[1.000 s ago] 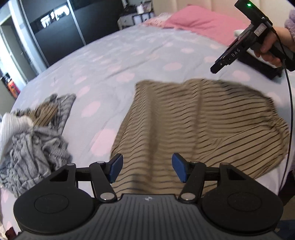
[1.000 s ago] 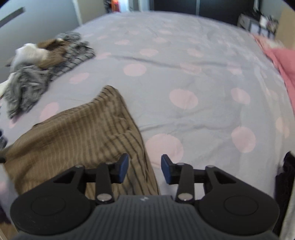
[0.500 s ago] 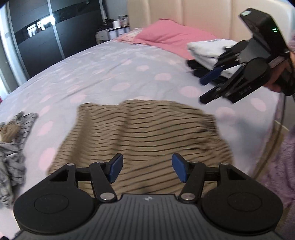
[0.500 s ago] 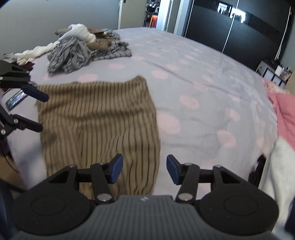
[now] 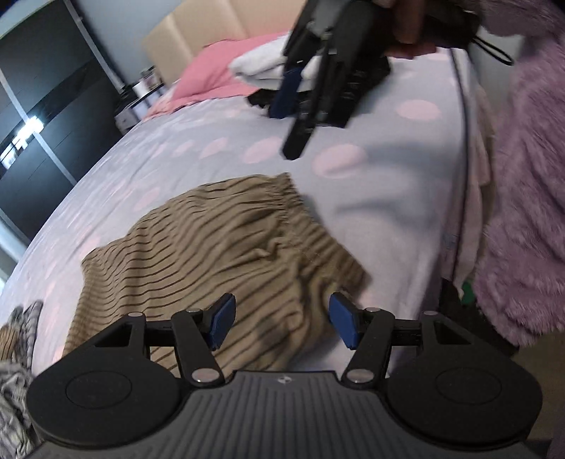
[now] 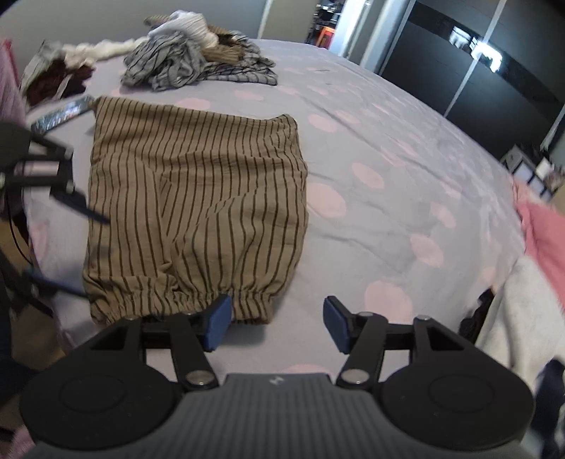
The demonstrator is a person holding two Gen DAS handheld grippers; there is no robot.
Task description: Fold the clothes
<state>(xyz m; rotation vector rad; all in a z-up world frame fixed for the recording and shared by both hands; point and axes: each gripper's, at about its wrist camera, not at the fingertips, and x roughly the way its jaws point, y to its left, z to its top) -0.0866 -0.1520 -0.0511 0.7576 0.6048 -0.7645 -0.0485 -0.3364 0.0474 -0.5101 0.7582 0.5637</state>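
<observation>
Striped brown shorts (image 6: pixel 197 197) flat on bed, right gripper (image 6: pixel 275 323) opening — empty, left gripper (image 5: pixel 280 325) apart above them

Lilac bedspread (image 6: pixel 388 148) with pale pink dots, beige padded headboard (image 5: pixel 197 39), pink pillow (image 5: pixel 219 70), dark glossy wardrobe doors (image 6: pixel 494 70) (light glared on them), grey wall (image 6: pixel 88 14).

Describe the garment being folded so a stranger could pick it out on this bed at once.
On the lilac bedspread with pale pink dots, look at the near edge, in front of the heap of crumpled grey and white clothes. There the brown garment with thin dark stripes lies spread flat. Unlike the heap, it is smoothed out, alone, with a gathered elastic band along one end.
</observation>
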